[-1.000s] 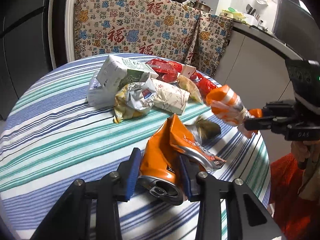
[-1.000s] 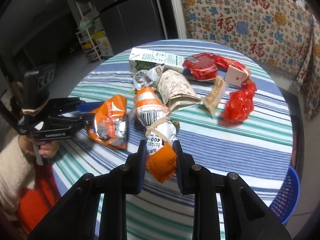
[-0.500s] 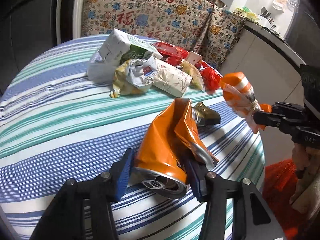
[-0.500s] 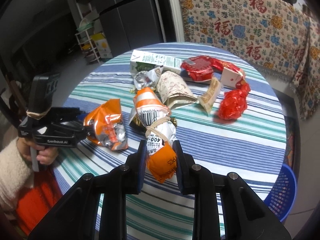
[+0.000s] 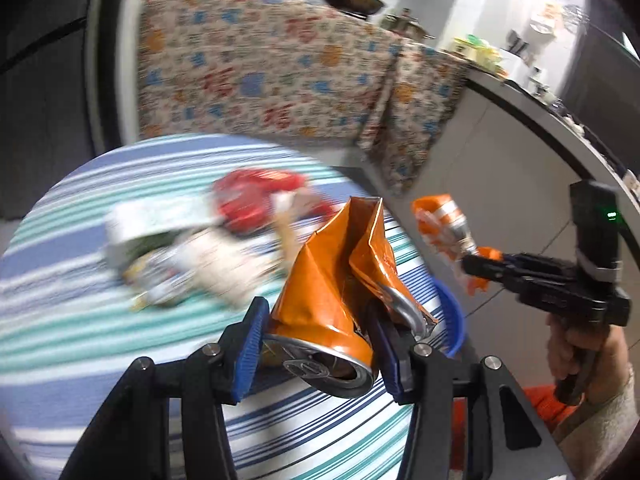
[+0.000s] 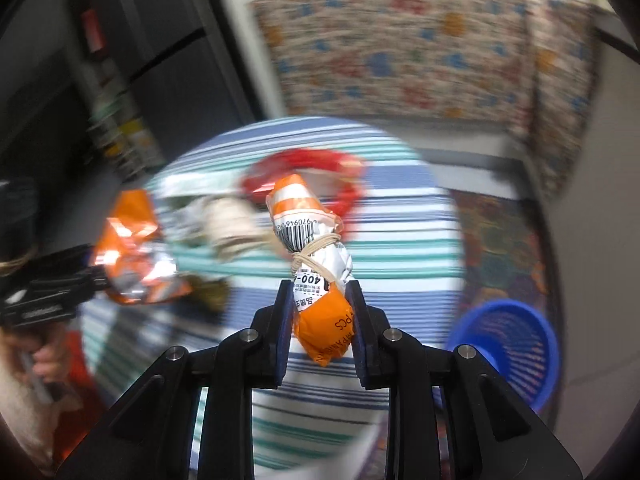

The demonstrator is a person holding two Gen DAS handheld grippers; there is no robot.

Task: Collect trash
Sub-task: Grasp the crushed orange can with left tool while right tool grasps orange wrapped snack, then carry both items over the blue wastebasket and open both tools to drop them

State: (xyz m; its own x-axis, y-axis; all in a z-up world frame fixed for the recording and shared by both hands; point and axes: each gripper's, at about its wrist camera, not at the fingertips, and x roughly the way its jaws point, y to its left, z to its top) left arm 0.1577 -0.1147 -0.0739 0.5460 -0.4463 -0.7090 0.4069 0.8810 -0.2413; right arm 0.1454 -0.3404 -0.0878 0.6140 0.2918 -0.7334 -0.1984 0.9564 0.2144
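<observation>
My left gripper (image 5: 316,344) is shut on a crushed orange can (image 5: 336,276) and holds it above the striped round table (image 5: 60,320). The can also shows in the right wrist view (image 6: 132,252). My right gripper (image 6: 320,324) is shut on an orange and white wrapper bundle (image 6: 308,240) tied with a rubber band, held above the table's right side. That bundle also shows in the left wrist view (image 5: 444,224). More trash (image 5: 200,248) lies blurred on the table: a white carton, a beige wrapper, red wrappers.
A blue basket (image 6: 508,348) stands on the floor to the right of the table; its rim (image 5: 452,312) shows just behind the can. A patterned cloth (image 5: 260,80) covers furniture behind. A counter (image 5: 540,120) runs on the right.
Both grippers have lifted and swung to the right with their loads. The views are now motion-blurred, and the blue basket has come into view beyond the table edge.
</observation>
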